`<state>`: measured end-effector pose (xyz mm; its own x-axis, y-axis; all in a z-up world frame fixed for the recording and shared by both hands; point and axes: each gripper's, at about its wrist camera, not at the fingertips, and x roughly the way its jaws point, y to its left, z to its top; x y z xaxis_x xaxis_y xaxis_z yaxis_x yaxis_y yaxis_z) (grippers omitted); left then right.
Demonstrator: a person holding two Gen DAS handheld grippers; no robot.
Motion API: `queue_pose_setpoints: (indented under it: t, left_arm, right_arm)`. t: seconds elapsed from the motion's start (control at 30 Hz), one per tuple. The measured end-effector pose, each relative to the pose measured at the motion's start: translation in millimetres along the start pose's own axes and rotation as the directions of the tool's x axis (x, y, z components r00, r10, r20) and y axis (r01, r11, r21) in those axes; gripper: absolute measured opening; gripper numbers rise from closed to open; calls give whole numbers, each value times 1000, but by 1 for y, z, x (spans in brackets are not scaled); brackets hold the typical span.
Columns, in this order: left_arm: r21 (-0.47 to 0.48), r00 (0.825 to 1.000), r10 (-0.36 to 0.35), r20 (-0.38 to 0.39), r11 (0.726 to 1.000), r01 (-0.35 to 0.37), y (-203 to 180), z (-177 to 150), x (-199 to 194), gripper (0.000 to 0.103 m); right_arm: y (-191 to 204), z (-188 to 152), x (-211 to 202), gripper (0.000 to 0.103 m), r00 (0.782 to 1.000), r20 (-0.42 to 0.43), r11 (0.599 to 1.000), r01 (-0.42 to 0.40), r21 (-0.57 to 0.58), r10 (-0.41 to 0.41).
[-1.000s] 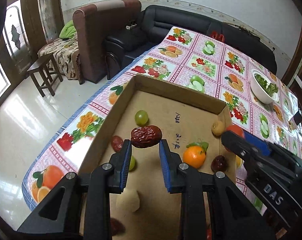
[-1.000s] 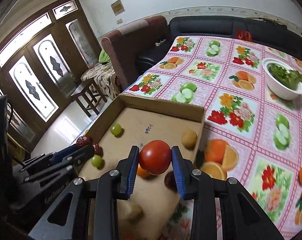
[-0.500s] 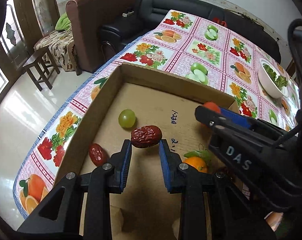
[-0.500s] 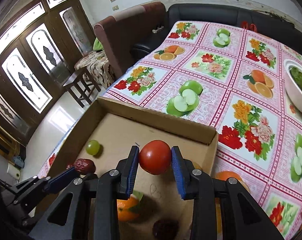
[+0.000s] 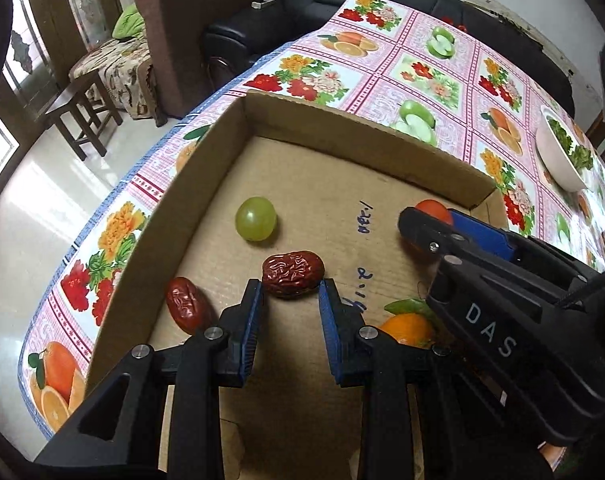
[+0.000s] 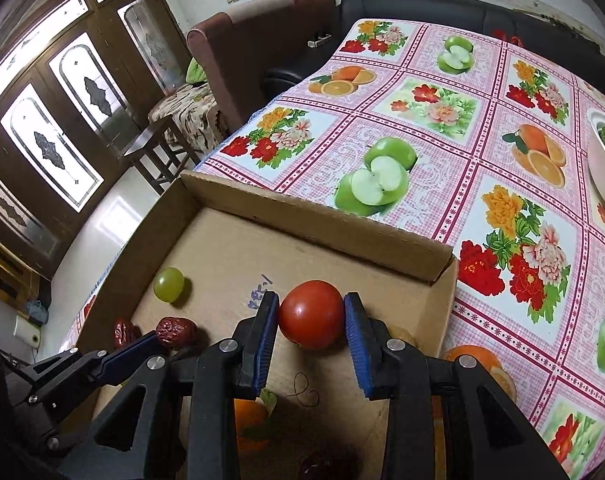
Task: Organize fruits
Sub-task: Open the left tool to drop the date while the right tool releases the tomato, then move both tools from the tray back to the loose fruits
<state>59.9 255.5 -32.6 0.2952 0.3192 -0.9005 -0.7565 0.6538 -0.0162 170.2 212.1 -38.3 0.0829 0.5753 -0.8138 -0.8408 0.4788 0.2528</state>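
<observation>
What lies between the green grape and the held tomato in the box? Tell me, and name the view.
Only bare cardboard floor with blue handwriting lies between the green grape and the tomato in the right claw. The right wrist view shows this.

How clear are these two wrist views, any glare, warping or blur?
Left wrist view: sharp on the red date, table edge bowed by the fisheye, window glare on the floor. Right wrist view: tomato crisp with a small highlight, door panes blown out, corners dark.
</observation>
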Motion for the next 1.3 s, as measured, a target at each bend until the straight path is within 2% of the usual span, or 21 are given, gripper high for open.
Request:
queue_pose_setpoints:
  t: [0.1, 0.13, 0.17, 0.23, 0.27, 0.33, 0.47, 0.63, 0.8, 0.87, 1.0, 1.07, 1.2, 1.3]
  left_arm:
    - [-11, 1000, 6, -7, 1000, -6, 2, 0, -2, 27]
    - [-12, 1000, 3, -5, 1000, -3, 3, 0, -4, 27]
    - [-12, 1000, 8, -4, 1000, -8, 3, -1, -6, 29]
    - [-11, 1000, 23, 13, 1000, -23, 3, -2, -12, 40]
    - [-4, 999, 35, 30, 999, -35, 2, -4, -17, 44]
    - [8, 997, 53, 64, 999, -53, 1, -9, -28, 44]
    - [0, 993, 38, 115, 999, -38, 3, -19, -49, 44]
    - [-17, 976, 37, 215, 999, -34, 0, -35, -79, 44]
    - [-3, 966, -13, 258, 1000, 14, -13, -51, -100, 53]
    - [13, 963, -28, 267, 1000, 26, -22, -57, -105, 61]
    - [52, 955, -110, 275, 994, 100, -40, -72, -116, 62]
    - [69, 953, -143, 269, 989, 129, -50, -77, -120, 62]
    - [103, 947, -155, 283, 986, 131, -74, -89, -127, 62]
    - [134, 948, -157, 277, 983, 123, -90, -97, -128, 62]
  right_arm:
    - [1, 0, -1, 35, 1000, 6, 1000, 9, -5, -9]
    - [2, 0, -3, 39, 1000, 13, 1000, 8, -9, -8]
    - [3, -1, -5, 45, 1000, 17, 1000, 7, -11, -7]
    - [4, -2, -10, 52, 1000, 28, 1000, 9, -14, -9]
    - [4, -3, -13, 52, 999, 34, 1000, 11, -15, -10]
    - [4, -4, -20, 52, 999, 43, 1000, 4, -14, -4]
    - [4, -9, -36, 52, 997, 72, 1000, -9, -9, 10]
    - [-5, -27, -69, 52, 992, 124, 999, -27, 16, 25]
    - [-19, -53, -111, 53, 982, 185, 999, -32, 40, 24]
    - [-27, -68, -134, 58, 974, 225, 999, -13, 50, 1]
    - [-48, -99, -173, 67, 952, 299, 995, 39, 95, -66]
    - [-63, -118, -194, 68, 939, 327, 988, 62, 145, -107]
    - [-91, -148, -220, 69, 925, 346, 973, 82, 215, -155]
    - [-112, -171, -234, 74, 917, 349, 959, 100, 264, -192]
